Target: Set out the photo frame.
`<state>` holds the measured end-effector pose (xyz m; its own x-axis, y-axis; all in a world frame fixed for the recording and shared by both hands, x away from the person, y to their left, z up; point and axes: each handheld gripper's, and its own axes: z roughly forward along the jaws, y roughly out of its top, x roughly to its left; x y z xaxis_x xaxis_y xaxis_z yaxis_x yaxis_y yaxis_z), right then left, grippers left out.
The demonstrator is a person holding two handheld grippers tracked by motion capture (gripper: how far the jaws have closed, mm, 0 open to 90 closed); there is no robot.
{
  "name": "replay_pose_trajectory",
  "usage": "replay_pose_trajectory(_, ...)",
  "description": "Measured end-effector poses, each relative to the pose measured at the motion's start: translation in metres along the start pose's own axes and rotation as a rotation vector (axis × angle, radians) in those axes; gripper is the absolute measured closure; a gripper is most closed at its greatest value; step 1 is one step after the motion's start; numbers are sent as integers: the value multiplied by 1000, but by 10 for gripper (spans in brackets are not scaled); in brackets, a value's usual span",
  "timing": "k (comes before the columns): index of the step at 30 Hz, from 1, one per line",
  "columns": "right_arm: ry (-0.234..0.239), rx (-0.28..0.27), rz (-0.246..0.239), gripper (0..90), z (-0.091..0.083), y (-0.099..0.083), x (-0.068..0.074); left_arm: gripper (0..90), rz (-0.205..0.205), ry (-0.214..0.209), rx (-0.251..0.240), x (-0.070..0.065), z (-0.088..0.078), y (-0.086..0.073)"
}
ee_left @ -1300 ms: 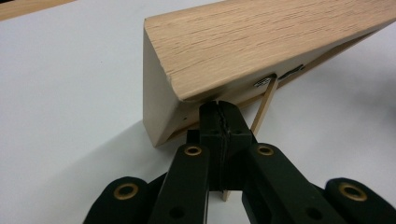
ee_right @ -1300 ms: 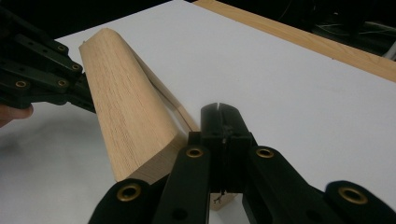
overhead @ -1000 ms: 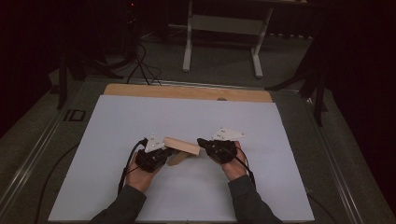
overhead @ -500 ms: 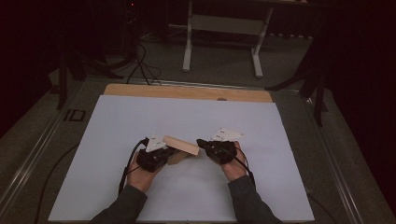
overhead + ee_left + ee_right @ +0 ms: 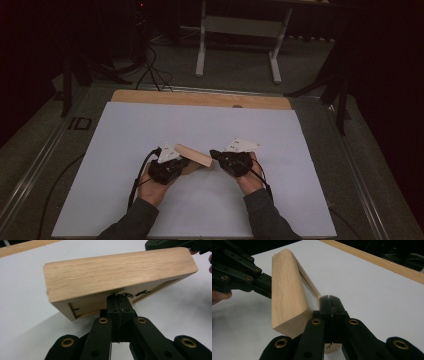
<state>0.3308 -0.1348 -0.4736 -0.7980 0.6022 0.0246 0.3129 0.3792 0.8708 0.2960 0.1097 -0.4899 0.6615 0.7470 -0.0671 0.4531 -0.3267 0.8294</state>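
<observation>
Two forearms in dark sleeves entered from the near edge of the white sheet (image 5: 125, 145), angled inward toward each other. Left hand (image 5: 152, 187) wrapped around the left gripper (image 5: 182, 164), right hand (image 5: 250, 177) around the right gripper (image 5: 216, 155), both tools aimed at the wooden block (image 5: 192, 155) held between them. Block lifted and tilted above the sheet's near middle, one end at each tool.

Left gripper's jaws pressed together, seen in the left gripper view (image 5: 117, 298) pinching a thin lip on the block's underside (image 5: 120, 272). Right gripper's jaws likewise closed tight, seen in the right gripper view (image 5: 329, 302) nipping the thin rim at the block's other end (image 5: 287, 295); left gripper (image 5: 265, 286) visible beyond the block there, touching its far side.

No containers on the sheet. Block itself hollow underneath, a shallow recess framed by thin walls; whether anything lay inside could not be told.

Block pale, light-grained wood, long and flat, with rounded top edges and straight grain running lengthwise. A strip of bare wooden tabletop (image 5: 200, 97) showed past the sheet's far edge, well apart from the block.
</observation>
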Motion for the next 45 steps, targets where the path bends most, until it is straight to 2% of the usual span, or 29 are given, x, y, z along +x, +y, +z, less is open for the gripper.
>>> replay_pose_trajectory(14,1,2,-7,896,0,0,2,894,15,-13,7,-7,5,1)
replay_pose_trajectory(39,24,8,-26,896,0,0,9,894,9,1,7,-4,8,1)
replay_pose_trajectory(45,25,21,-27,896,1,-2,8,894,18,10,6,-4,8,1)
